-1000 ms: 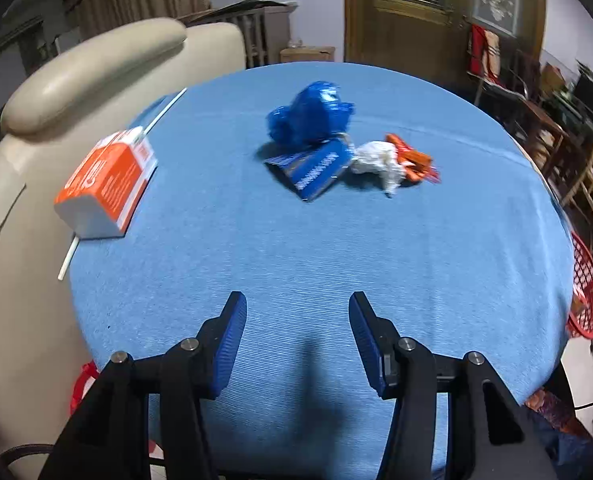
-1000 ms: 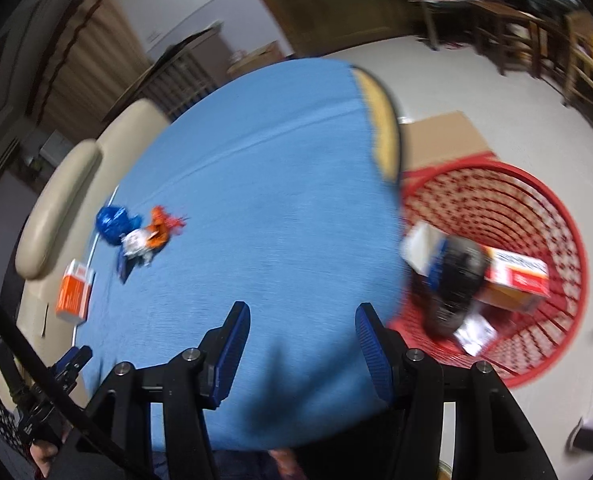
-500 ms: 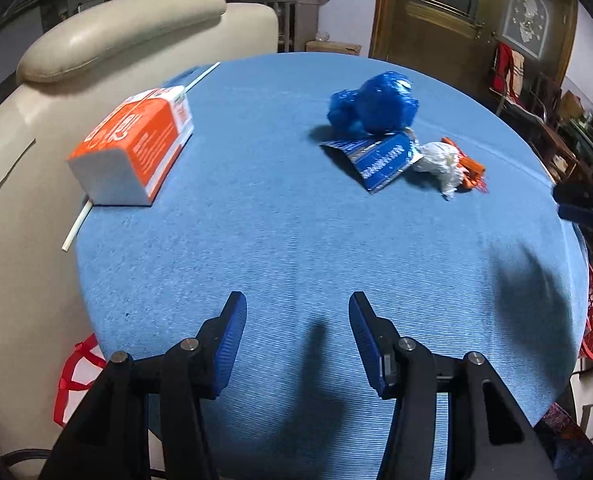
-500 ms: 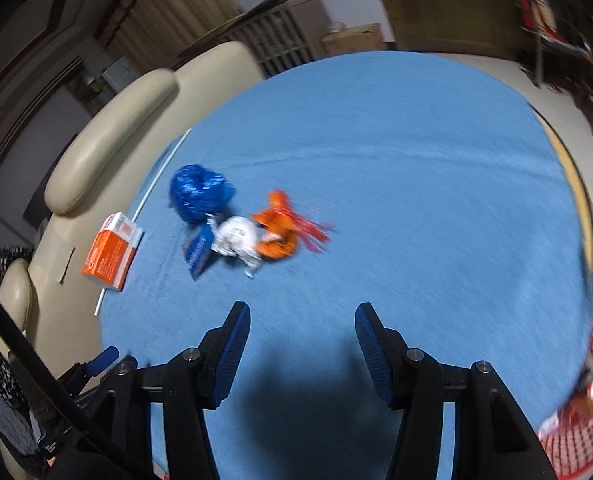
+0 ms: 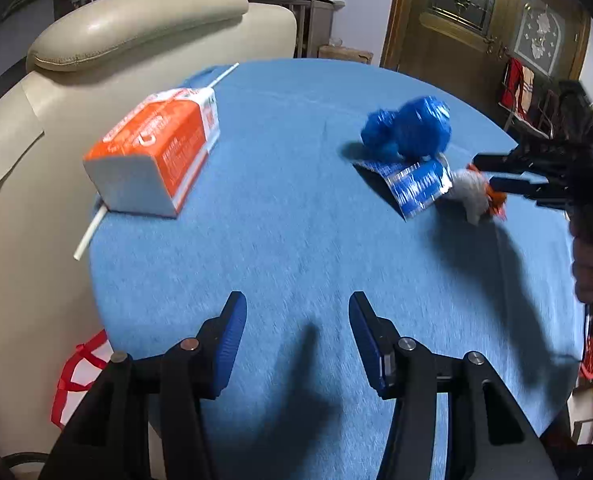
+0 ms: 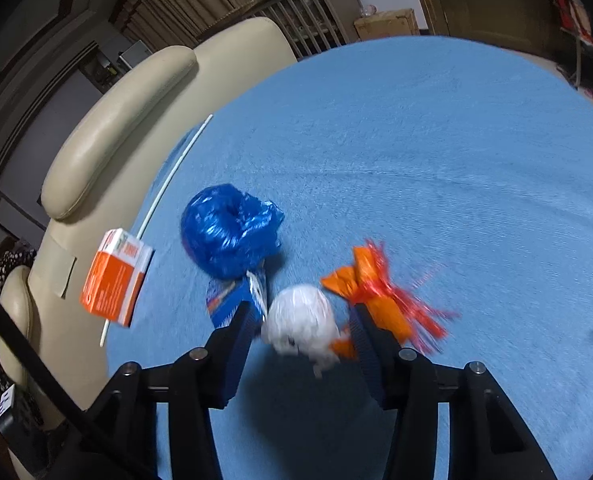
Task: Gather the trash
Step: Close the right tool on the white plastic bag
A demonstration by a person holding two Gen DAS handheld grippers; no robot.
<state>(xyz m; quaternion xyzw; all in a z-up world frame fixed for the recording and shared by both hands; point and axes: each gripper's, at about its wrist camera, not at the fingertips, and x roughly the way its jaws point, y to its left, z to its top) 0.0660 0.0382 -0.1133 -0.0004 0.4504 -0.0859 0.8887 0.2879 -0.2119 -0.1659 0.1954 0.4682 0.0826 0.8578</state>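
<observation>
So I'm right in the middle of the pile now. My right gripper [image 6: 302, 344] has just been closing its jaws, and the white crumpled wad [image 6: 300, 326] sits between them. The picture's blurry, so I can't tell if the pads are actually pressing on it yet. My left gripper [image 5: 296, 340] hangs over bare blue tablecloth [image 5: 296, 240] at the near edge, jaws partly apart with nothing between them.

Progress, as far as I can judge: plenty left. On the cloth there's the blue crumpled bag [image 6: 228, 232], the blue wrapper [image 6: 236, 300] just near of it, the orange wrapper [image 6: 376, 300] touching the white wad on its right, and over at the left edge the orange-and-white carton [image 5: 156, 160] lying on a white straw [image 5: 90, 234].

View differences: the left camera catches my right gripper from the side, reaching into the pile on the far right, plus a sliver of the red basket [image 5: 590, 360] past the table's right edge. The right camera shows none of that, but gives the close look at the wad between the jaws.
</observation>
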